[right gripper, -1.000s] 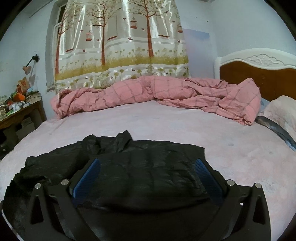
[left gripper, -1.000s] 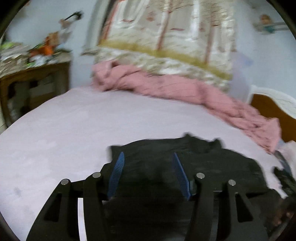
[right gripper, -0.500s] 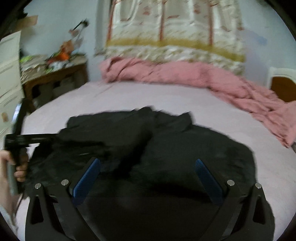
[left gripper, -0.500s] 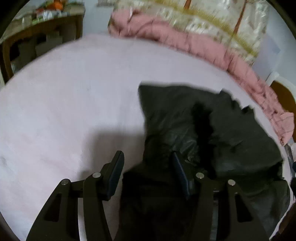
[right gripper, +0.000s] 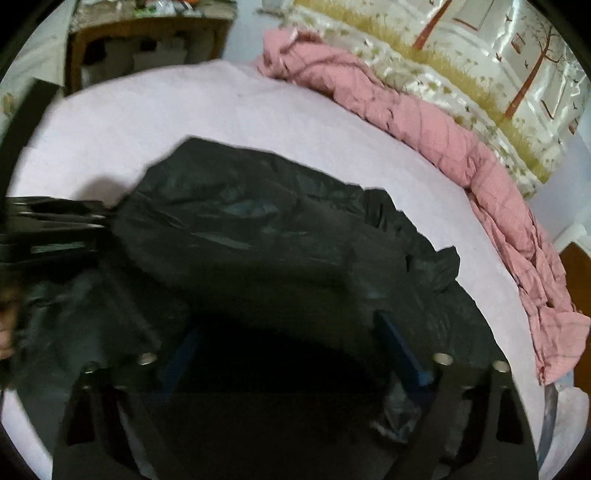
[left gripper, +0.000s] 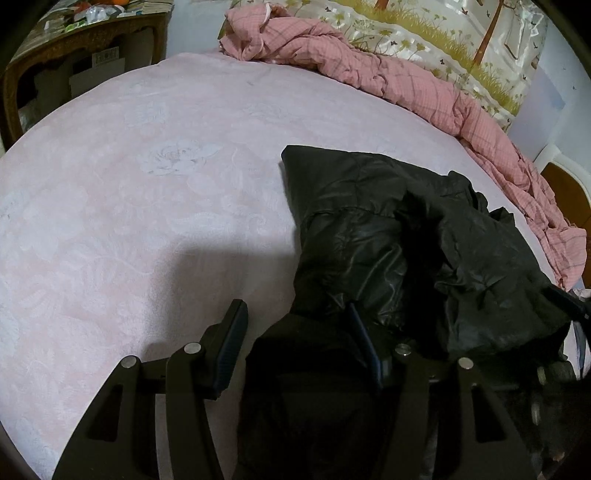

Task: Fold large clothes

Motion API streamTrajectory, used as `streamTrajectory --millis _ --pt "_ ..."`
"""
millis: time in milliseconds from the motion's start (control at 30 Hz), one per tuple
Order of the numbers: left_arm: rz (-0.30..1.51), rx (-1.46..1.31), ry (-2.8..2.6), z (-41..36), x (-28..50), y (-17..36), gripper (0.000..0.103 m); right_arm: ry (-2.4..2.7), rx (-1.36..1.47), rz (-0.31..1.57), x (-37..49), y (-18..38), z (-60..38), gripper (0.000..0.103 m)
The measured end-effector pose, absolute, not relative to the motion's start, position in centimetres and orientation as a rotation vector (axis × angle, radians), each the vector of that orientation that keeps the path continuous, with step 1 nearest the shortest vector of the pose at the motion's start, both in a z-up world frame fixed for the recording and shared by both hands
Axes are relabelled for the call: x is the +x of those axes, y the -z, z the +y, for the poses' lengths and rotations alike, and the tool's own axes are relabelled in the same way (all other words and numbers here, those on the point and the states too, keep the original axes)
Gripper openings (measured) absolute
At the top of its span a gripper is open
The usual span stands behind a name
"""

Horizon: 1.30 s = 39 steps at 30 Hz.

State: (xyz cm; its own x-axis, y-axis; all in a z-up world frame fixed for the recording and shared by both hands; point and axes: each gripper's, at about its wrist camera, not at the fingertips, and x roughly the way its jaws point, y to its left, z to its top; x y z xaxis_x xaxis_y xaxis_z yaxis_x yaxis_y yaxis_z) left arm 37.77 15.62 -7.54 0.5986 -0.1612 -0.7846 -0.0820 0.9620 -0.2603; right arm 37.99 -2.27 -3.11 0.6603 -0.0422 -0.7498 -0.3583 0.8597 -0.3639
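A shiny black jacket [left gripper: 406, 240] lies crumpled on the pink bed sheet [left gripper: 147, 184]. In the left wrist view my left gripper [left gripper: 295, 328] is open, its blue-padded fingers astride the jacket's near left edge, with dark fabric lying between them. In the right wrist view the jacket [right gripper: 258, 236] fills the middle and my right gripper [right gripper: 291, 343] is open low over it, fabric bunched between and around its fingers. The left gripper's body shows at the left edge of the right wrist view [right gripper: 48, 229].
A pink checked quilt [left gripper: 424, 88] is heaped along the far side of the bed below a tree-print curtain [left gripper: 480, 33]. A wooden side table [left gripper: 74, 55] with clutter stands at the far left. A wooden headboard [left gripper: 569, 192] is at the right.
Both grippers tipped down and came in close over the jacket. The left one shifted to the jacket's left edge. The right gripper's fingers stand closer together than before.
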Motion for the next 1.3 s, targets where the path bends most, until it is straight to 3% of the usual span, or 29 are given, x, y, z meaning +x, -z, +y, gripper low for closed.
streamTrajectory --millis 67,100,300,567,967,1233,1267,1300 --pt "0.93 -0.285 0.047 15.6 37.8 7.6 0.056 -0.138 -0.496 0.812 38.7 2.9 -3.0 0.062" --pt "0.93 -0.282 0.046 15.6 37.7 7.6 0.056 -0.115 -0.455 0.801 38.9 2.4 -4.0 0.06" --pt "0.928 -0.262 0.036 15.6 37.6 7.7 0.056 0.062 -0.243 0.703 38.8 -2.4 -12.0 0.06" --pt "0.923 -0.231 0.017 14.9 37.9 7.9 0.056 0.224 -0.188 0.691 37.7 -5.3 -22.1 0.06" --pt "0.827 -0.231 0.074 14.8 37.1 6.5 0.054 0.202 0.028 0.828 35.8 -0.5 -31.3 0.06" --pt "0.801 -0.206 0.093 14.1 36.9 5.9 0.054 0.119 0.172 1.016 37.5 4.3 -33.2 0.069" --pt "0.8 -0.203 0.092 14.0 37.0 5.8 0.054 0.121 0.17 1.018 37.5 4.7 -33.1 0.066" --pt "0.798 -0.201 0.093 13.8 37.0 5.8 0.054 0.115 0.169 1.021 37.6 5.0 -33.1 0.056"
